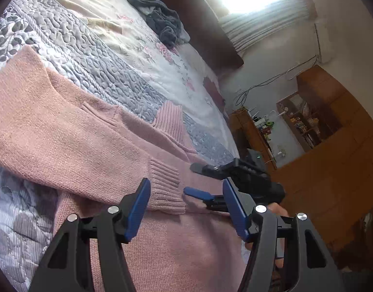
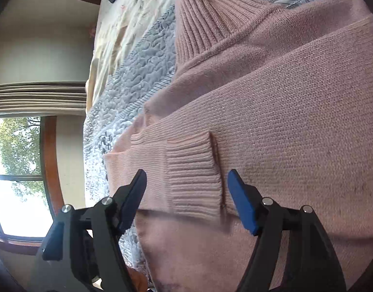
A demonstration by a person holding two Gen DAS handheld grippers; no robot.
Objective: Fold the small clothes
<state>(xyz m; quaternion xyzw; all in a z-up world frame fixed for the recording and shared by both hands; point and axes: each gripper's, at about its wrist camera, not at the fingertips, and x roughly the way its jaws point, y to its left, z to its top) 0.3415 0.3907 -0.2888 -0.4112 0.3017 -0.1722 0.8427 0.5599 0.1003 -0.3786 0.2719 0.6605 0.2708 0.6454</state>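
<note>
Pink sweater [image 1: 94,141] on quilt [image 1: 94,56], sleeves folded across body; left gripper [image 1: 186,199] and right gripper [image 2: 186,185] agape, empty; final folds pending.

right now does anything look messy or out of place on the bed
The pink sweater lies fairly flat, a sleeve folded across its body, cuff between the open right tongs. The one untidy thing is a dark garment crumpled in a heap farther up the bedspread.

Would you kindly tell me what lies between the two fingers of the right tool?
The ribbed cuff of the pink sweater's folded sleeve lies between the open right tool's fingers, seen in the right wrist view.
</note>
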